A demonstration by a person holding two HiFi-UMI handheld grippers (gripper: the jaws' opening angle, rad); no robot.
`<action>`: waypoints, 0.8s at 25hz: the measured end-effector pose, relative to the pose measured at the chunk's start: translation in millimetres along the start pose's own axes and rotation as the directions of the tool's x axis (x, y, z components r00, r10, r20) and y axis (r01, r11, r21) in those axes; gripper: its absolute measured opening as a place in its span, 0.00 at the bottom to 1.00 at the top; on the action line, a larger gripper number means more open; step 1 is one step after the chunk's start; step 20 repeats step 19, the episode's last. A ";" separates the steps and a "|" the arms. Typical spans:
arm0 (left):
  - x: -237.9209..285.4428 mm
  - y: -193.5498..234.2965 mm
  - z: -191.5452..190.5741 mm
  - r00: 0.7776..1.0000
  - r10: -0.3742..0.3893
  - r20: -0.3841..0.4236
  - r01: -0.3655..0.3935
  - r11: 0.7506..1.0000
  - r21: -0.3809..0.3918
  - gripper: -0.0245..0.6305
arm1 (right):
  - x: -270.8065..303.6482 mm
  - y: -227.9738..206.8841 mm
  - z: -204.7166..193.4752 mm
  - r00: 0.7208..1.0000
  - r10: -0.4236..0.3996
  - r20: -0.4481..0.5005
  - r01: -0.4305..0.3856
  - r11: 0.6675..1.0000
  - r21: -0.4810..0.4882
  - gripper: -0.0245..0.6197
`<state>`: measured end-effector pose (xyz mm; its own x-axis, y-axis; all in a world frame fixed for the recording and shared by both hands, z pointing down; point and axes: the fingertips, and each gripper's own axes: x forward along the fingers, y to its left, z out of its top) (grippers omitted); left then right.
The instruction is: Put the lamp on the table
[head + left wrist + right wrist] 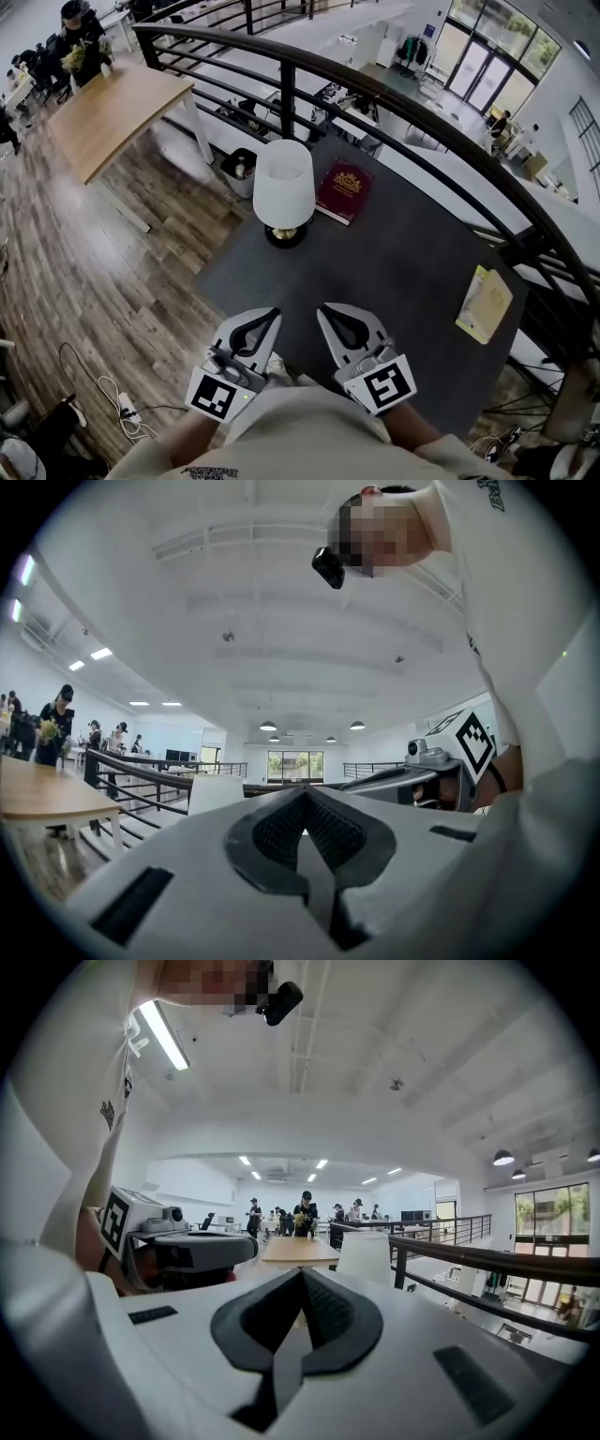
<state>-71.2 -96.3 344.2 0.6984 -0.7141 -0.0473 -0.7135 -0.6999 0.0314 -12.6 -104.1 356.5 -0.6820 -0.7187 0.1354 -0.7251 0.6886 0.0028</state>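
While the lamp (283, 192) stands upright on the dark table (394, 262) (red book (344, 191) just beside it), left gripper (270, 317) and right gripper (326, 311) hover nearby, jaws pressed together, empty.

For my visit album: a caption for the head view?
Left gripper and right gripper, both shut and empty, near a dark table bearing a white-shaded lamp, red book and yellow booklet.

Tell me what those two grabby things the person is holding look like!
The left gripper and the right gripper match: smooth white plastic, each with two pointed jaws lined with dark grey ribbed pads. At the back of each is a white cube printed with black square markers. The person wears a light-coloured top.
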 end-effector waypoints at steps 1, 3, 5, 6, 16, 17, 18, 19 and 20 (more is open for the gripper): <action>-0.1 0.0 0.8 1.000 0.002 -0.001 -0.002 1.000 0.008 0.04 | 1.5 -0.2 0.9 1.000 0.001 0.000 -0.001 1.000 0.000 0.04; 1.1 0.7 1.2 1.000 0.000 -0.008 0.000 1.000 0.006 0.04 | 4.2 -2.2 3.7 1.000 -0.004 0.003 0.004 1.000 0.008 0.04; 1.1 2.7 1.5 1.000 0.008 -0.009 -0.008 1.000 -0.008 0.04 | 4.8 -4.1 5.0 1.000 -0.011 0.008 0.011 1.000 0.019 0.04; 0.3 4.0 2.0 1.000 0.016 -0.008 -0.016 1.000 -0.014 0.04 | 4.6 -4.4 4.7 1.000 -0.011 0.008 0.011 1.000 0.019 0.04; -3.7 11.2 5.3 0.999 0.037 -0.002 -0.037 0.999 -0.020 0.04 | 6.4 -3.9 11.1 1.000 0.007 0.003 -0.007 1.000 -0.021 0.04; -3.1 11.4 5.7 0.999 0.039 0.002 -0.039 0.999 -0.017 0.04 | 6.6 -3.8 10.6 1.000 0.009 0.000 -0.009 1.000 -0.026 0.04; -2.5 11.6 6.2 0.999 0.042 0.005 -0.042 0.999 -0.014 0.04 | 6.9 -3.9 10.0 1.000 0.010 -0.003 -0.010 0.999 -0.031 0.04; -1.9 11.7 6.7 0.999 0.045 0.009 -0.045 0.999 -0.010 0.04 | 7.3 -4.0 9.3 1.000 0.011 -0.007 -0.012 0.999 -0.035 0.04; -1.9 11.7 6.7 0.999 0.045 0.009 -0.045 0.999 -0.010 0.04 | 7.3 -4.0 9.3 1.000 0.011 -0.007 -0.012 0.999 -0.035 0.04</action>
